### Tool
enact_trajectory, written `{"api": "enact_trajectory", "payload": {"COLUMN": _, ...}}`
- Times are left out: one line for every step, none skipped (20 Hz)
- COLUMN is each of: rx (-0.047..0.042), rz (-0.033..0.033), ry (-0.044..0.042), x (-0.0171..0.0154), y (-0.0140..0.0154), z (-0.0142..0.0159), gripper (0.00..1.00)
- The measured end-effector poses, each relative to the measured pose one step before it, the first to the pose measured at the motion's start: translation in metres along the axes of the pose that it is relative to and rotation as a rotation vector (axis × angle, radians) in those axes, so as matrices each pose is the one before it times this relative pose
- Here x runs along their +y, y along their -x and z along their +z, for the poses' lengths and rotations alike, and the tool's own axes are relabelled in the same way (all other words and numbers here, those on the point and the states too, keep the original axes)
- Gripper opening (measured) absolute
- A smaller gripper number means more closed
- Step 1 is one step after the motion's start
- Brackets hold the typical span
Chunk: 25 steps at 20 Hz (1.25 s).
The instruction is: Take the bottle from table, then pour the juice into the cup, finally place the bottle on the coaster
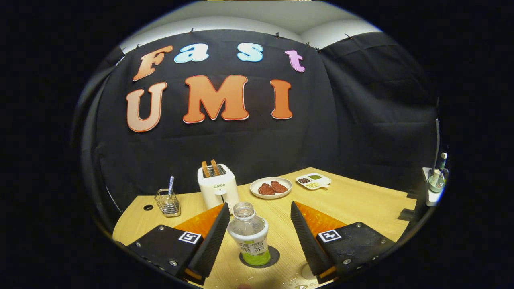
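Note:
A clear, uncapped bottle [249, 233] with a white and green label stands upright on a dark round coaster [275, 254] on the wooden table [361, 204]. My gripper [260, 205] is open, and the bottle sits between its fingers. The left finger [215, 237] lies very close to the bottle's side, while the right finger [307, 237] stands well apart from it. A pale round shape [306, 273] shows by the base of the right finger, mostly hidden, with a few droplets on the table beside it.
Beyond the fingers stand a white toaster [218, 188] holding toast, a plate of meat [270, 188], a white divided dish [313, 180] and a wire holder with a straw [168, 202]. A small shelf with bottles [435, 180] hangs off to the right.

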<state>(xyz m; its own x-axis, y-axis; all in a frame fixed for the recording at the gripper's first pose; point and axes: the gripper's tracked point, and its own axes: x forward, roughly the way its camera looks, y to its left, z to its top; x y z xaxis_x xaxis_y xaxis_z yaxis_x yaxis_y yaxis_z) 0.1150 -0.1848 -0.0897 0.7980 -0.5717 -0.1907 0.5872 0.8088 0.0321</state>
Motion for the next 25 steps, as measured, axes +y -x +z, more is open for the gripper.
{"api": "enact_trajectory", "payload": {"rx": -0.01242, "rz": 0.01595, "ry": -0.00137, "x": 0.00538, "y": 0.00985, "z": 0.01102, "gripper": 0.90}}
{"api": "enact_trajectory", "payload": {"rx": -0.01470, "rz": 0.01935, "ry": -0.00062, "x": 0.00517, "y": 0.01086, "z": 0.01011, "gripper": 0.90}}
{"api": "enact_trajectory", "payload": {"rx": -0.01230, "rz": 0.02110, "ry": 0.00203, "x": 0.00603, "y": 0.01178, "z": 0.01139, "gripper": 0.90}}
{"api": "enact_trajectory", "payload": {"rx": -0.00271, "rz": 0.02191, "ry": 0.00803, "x": 0.00769, "y": 0.01145, "z": 0.00767, "gripper": 0.90}}
{"api": "enact_trajectory", "payload": {"rx": -0.00138, "rz": 0.02457, "ry": 0.01719, "x": 0.00827, "y": 0.01024, "z": 0.00800, "gripper": 0.95}}
{"api": "enact_trajectory", "payload": {"rx": 0.00398, "rz": 0.02850, "ry": 0.02505, "x": 0.00670, "y": 0.01214, "z": 0.00597, "gripper": 0.96}}
{"api": "enact_trajectory", "payload": {"rx": 0.00484, "rz": 0.01926, "ry": 0.01868, "x": 0.00665, "y": 0.01113, "z": 0.00590, "gripper": 0.97}}
{"api": "enact_trajectory", "payload": {"rx": -0.00528, "rz": 0.02072, "ry": 0.00578, "x": 0.00595, "y": 0.01245, "z": 0.00615, "gripper": 0.97}}
{"api": "enact_trajectory", "payload": {"rx": -0.01445, "rz": 0.01968, "ry": -0.01468, "x": 0.00752, "y": 0.01241, "z": 0.00731, "gripper": 0.97}}
{"api": "enact_trajectory", "payload": {"rx": -0.01485, "rz": 0.02713, "ry": -0.02484, "x": 0.00862, "y": 0.01181, "z": 0.00788, "gripper": 0.97}}
{"api": "enact_trajectory", "payload": {"rx": -0.01189, "rz": 0.03625, "ry": -0.02733, "x": 0.01057, "y": 0.01163, "z": 0.00514, "gripper": 0.97}}
{"api": "enact_trajectory", "payload": {"rx": -0.01461, "rz": 0.03230, "ry": -0.02179, "x": 0.00859, "y": 0.01232, "z": 0.00408, "gripper": 0.97}}
{"api": "enact_trajectory", "payload": {"rx": -0.01643, "rz": 0.01704, "ry": -0.00881, "x": 0.00632, "y": 0.01107, "z": 0.00507, "gripper": 0.97}}
{"api": "enact_trajectory", "payload": {"rx": -0.01749, "rz": 0.01107, "ry": 0.00359, "x": 0.00190, "y": 0.01050, "z": 0.00312, "gripper": 0.97}}
{"api": "enact_trajectory", "payload": {"rx": -0.01190, "rz": 0.00342, "ry": 0.01150, "x": 0.00322, "y": 0.00891, "z": 0.00335, "gripper": 0.97}}
{"api": "enact_trajectory", "payload": {"rx": -0.00762, "rz": 0.00111, "ry": 0.01242, "x": 0.00270, "y": 0.00688, "z": 0.00054, "gripper": 0.96}}
{"api": "enact_trajectory", "payload": {"rx": -0.00627, "rz": 0.00449, "ry": 0.01372, "x": 0.00375, "y": 0.00715, "z": -0.00083, "gripper": 0.97}}
{"api": "enact_trajectory", "payload": {"rx": -0.00226, "rz": 0.00502, "ry": 0.01198, "x": 0.00507, "y": 0.00575, "z": 0.00088, "gripper": 0.97}}
{"api": "enact_trajectory", "payload": {"rx": 0.00033, "rz": 0.00665, "ry": 0.01137, "x": 0.00472, "y": 0.00359, "z": 0.00037, "gripper": 0.96}}
{"api": "enact_trajectory", "payload": {"rx": 0.00343, "rz": 0.00885, "ry": 0.00967, "x": 0.00542, "y": 0.00208, "z": -0.00196, "gripper": 0.97}}
{"api": "enact_trajectory", "payload": {"rx": 0.00648, "rz": 0.00842, "ry": 0.00938, "x": 0.00524, "y": 0.00083, "z": -0.00173, "gripper": 0.97}}
{"api": "enact_trajectory", "payload": {"rx": 0.00693, "rz": 0.00562, "ry": 0.00741, "x": 0.00238, "y": 0.00061, "z": -0.00221, "gripper": 0.97}}
{"api": "enact_trajectory", "payload": {"rx": 0.00495, "rz": 0.00676, "ry": 0.00441, "x": 0.00347, "y": 0.00020, "z": -0.00129, "gripper": 0.96}}
{"api": "enact_trajectory", "payload": {"rx": 0.00727, "rz": 0.00931, "ry": 0.00395, "x": 0.00319, "y": -0.00036, "z": -0.00132, "gripper": 0.96}}
{"api": "enact_trajectory", "payload": {"rx": 0.00520, "rz": 0.00458, "ry": 0.00428, "x": 0.00168, "y": -0.00015, "z": -0.00195, "gripper": 0.97}}
